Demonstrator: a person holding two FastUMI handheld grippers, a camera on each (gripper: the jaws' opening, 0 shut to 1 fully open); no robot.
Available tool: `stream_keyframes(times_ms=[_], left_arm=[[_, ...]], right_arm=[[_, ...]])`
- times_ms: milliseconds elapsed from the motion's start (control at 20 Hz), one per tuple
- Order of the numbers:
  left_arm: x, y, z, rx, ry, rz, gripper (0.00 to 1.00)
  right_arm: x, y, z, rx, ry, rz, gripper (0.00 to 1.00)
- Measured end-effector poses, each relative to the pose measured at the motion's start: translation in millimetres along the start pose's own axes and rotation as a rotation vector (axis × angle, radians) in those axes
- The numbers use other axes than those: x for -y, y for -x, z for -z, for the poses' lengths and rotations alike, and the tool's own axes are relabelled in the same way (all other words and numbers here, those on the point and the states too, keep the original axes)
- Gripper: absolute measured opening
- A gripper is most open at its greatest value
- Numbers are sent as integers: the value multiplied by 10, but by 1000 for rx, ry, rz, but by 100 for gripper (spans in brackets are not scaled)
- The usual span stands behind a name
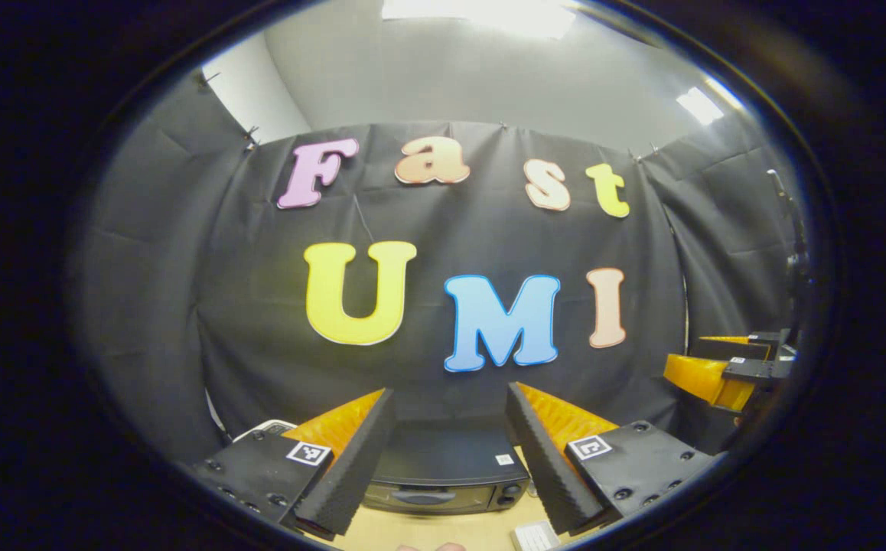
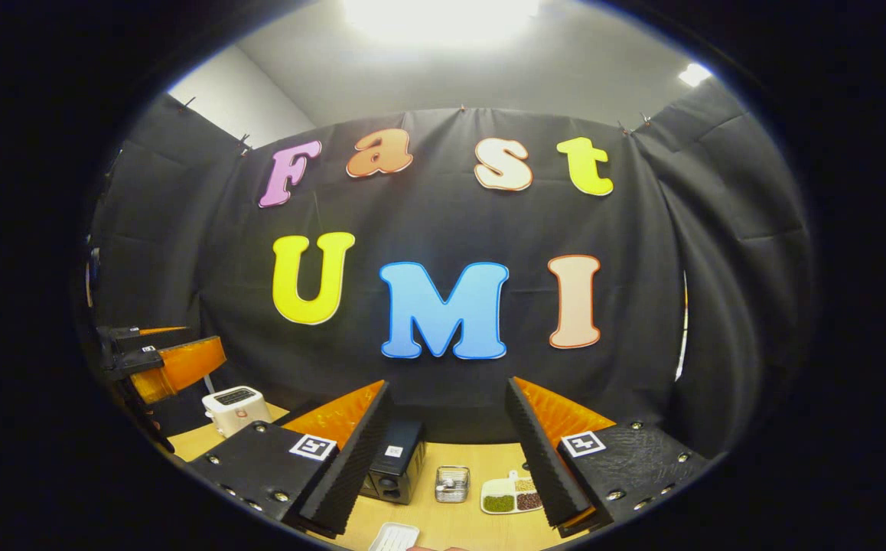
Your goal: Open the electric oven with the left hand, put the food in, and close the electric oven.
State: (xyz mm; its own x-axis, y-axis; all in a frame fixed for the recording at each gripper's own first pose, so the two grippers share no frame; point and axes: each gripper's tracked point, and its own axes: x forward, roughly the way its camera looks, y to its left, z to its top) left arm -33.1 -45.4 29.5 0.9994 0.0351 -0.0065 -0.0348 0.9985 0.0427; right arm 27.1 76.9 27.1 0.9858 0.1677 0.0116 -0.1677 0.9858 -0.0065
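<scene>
Both grippers are held high above the desk, cameras aimed mostly at the booth wall; judged as the starting posture, nothing yet engaged.

Left gripper [image 1: 449, 451]: jaws spread wide, nothing between them. Through the gap sits the black box-shaped electric oven [image 1: 443, 474], its front facing the camera, door closed, horizontal handle across the glass. The gripper lines up roughly square to the door, presumably so it can drop onto the handle. The oven stands toward the back edge of the light wooden desk [image 1: 443, 532].

Right gripper [image 2: 449, 451]: jaws likewise spread, empty. From here the oven [image 2: 393, 471] shows partly behind the left-hand finger, seen at an angle. Just beside it, toward the desk's middle, a small wire-mesh metal basket [image 2: 452, 484]; next to that a white divided plate holding green and brown portions [image 2: 510, 496], probably the food to load, though which item is meant I cannot tell. A white ribbed tray [image 2: 395, 537] lies at the near edge. A white two-slot toaster [image 2: 236, 408] stands near the far left corner.

Each view catches the other gripper off to the side, well apart.

Door not yet opened; food not yet picked up.

Next: lower left gripper to handle, pull down.
</scene>
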Motion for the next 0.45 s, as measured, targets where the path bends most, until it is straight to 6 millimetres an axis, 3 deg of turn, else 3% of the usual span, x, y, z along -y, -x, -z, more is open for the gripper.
stream_keyframes(times_ms=[150,200,250,450], left_arm=[[-32,159,-34,16,-11,-41,93],[-32,206,-21,8,-9,-39,91],[-24,184,18,-1,-1,-30,100],[-49,190,54,-11,45,14,100]], right_arm=[[-49,57,2,9,-33,-37,87],[-39,77,25,3,-37,-36,92],[-32,104,18,1,-40,-30,92],[54,193,-54,7,-30,30,92]])
